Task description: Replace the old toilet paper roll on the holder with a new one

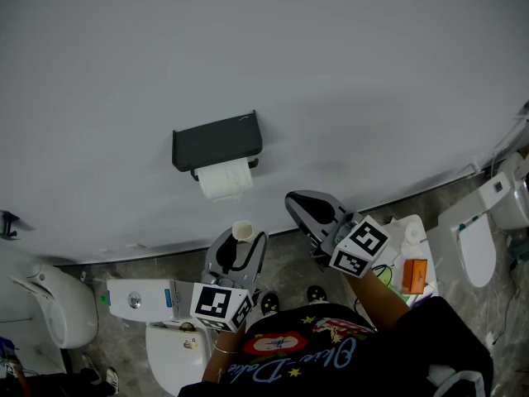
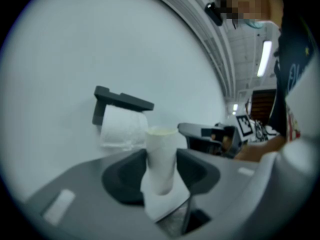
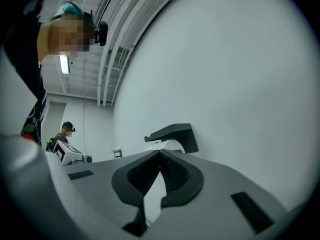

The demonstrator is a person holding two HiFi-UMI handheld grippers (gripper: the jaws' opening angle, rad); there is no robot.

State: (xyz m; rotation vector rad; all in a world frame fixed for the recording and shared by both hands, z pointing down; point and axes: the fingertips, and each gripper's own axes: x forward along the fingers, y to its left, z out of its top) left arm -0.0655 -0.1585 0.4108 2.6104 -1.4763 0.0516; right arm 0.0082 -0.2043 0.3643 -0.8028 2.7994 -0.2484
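Observation:
A black holder [image 1: 216, 143] is fixed to the grey wall, and a white toilet paper roll [image 1: 225, 180] hangs under its cover. My left gripper [image 1: 241, 240] is just below it, shut on a nearly bare cardboard tube [image 1: 242, 231] that stands upright between the pads. In the left gripper view the tube [image 2: 161, 156] has a shred of paper at its foot, with the holder [image 2: 122, 101] and the roll [image 2: 120, 126] beyond. My right gripper [image 1: 310, 209] is to the right of the roll, shut and empty. Its tips [image 3: 160, 153] meet below the holder [image 3: 172, 132].
A toilet [image 1: 58, 304] stands at the left, a white cistern [image 1: 149, 298] below my left gripper, and another toilet [image 1: 479, 238] at the right. An orange box [image 1: 415, 273] lies on a white surface by my right arm. A second person [image 3: 66, 129] stands far off.

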